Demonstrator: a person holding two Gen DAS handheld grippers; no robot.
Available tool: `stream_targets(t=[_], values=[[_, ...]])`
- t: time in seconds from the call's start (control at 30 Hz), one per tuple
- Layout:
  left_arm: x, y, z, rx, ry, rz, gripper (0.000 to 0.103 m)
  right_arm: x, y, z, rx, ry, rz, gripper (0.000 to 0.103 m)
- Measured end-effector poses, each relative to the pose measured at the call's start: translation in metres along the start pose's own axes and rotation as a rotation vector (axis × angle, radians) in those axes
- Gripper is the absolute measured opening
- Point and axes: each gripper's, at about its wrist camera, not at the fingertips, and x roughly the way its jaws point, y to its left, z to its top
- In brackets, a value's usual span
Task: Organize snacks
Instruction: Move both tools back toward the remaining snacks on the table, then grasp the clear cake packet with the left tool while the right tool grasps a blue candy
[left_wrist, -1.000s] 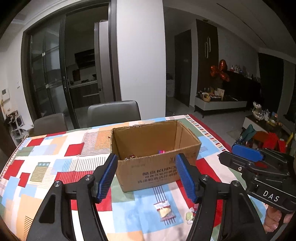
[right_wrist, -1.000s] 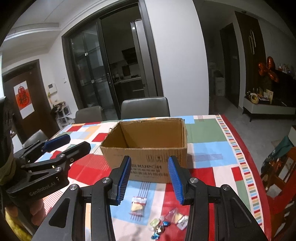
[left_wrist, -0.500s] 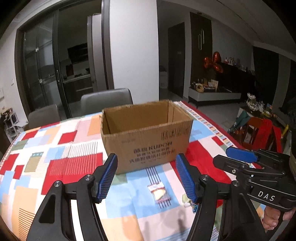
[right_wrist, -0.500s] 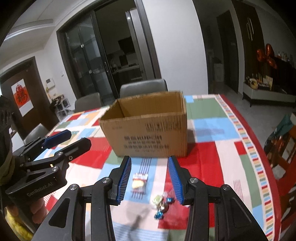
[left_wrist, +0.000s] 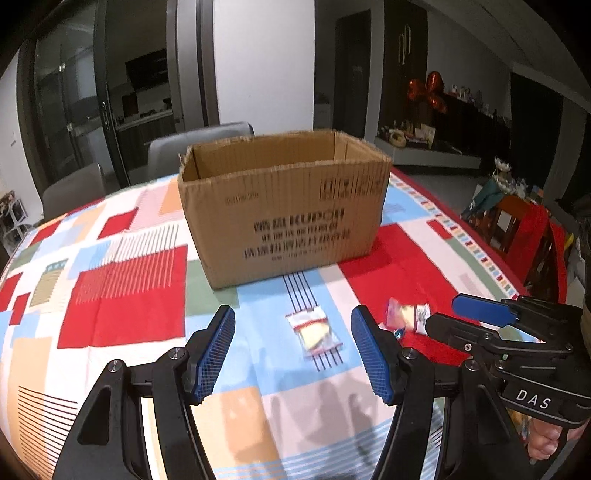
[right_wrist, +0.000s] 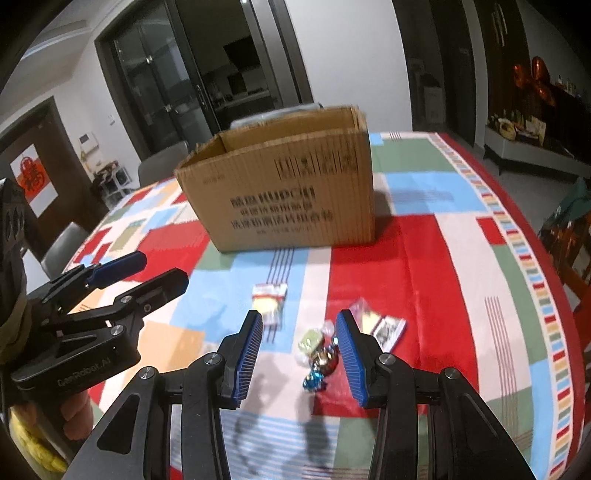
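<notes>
Box: a brown cardboard box (left_wrist: 284, 218) stands open on the table (left_wrist: 125, 295), on the far side of the snacks. From here I cannot see down into it, so I cannot tell if any snacks are inside.

Snacks: all the ones I can see lie loose on the bright patchwork cloth in front of the box. There is a clear packet with a yellow snack (left_wrist: 314, 330), a small heap of wrapped candies (right_wrist: 318, 350), and a flat packet (right_wrist: 388, 330) just beside the heap.

Left gripper: the left gripper (left_wrist: 293, 354) hangs over the table with the clear packet showing between its blue pads. Its jaws stand apart and nothing is in them.

Right gripper: the right gripper (right_wrist: 299, 349) hangs over the candy heap. Its jaws are closer together than the left ones, but there is a gap and they pinch nothing.

Done so far: I think almost nothing that I can see. No snack is picked up.

Left to do: grab each snack and drop it in the box, I guess. The clear packet and the candies look like the first ones.
</notes>
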Motion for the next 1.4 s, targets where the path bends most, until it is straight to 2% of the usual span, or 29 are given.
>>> stream_targets(t=[0.2,0.63,0.87,0.93,1.1,1.23,1.4], values=[[0.023,-0.001,-0.011,-0.003,0.065,-0.024,0.064,0.016,-0.003,-0.015,0.020,0.060,0.003,0.043],[0.066,-0.001,-0.022,-0.011,0.151,-0.052,0.064,0.046,-0.013,-0.032,0.058,0.148,-0.003,0.042],[0.088,-0.005,-0.024,-0.018,0.189,-0.059,0.064,0.057,-0.018,-0.036,0.067,0.166,-0.007,0.042],[0.095,-0.005,-0.023,-0.022,0.194,-0.057,0.064,0.059,-0.018,-0.037,0.066,0.170,-0.004,0.037],[0.109,-0.008,-0.021,-0.036,0.210,-0.052,0.064,0.063,-0.021,-0.038,0.070,0.171,-0.003,0.037],[0.117,-0.009,-0.021,-0.049,0.217,-0.041,0.064,0.067,-0.022,-0.038,0.077,0.172,-0.001,0.033],[0.123,-0.008,-0.022,-0.059,0.232,-0.032,0.052,0.069,-0.024,-0.036,0.073,0.159,-0.001,0.029]])
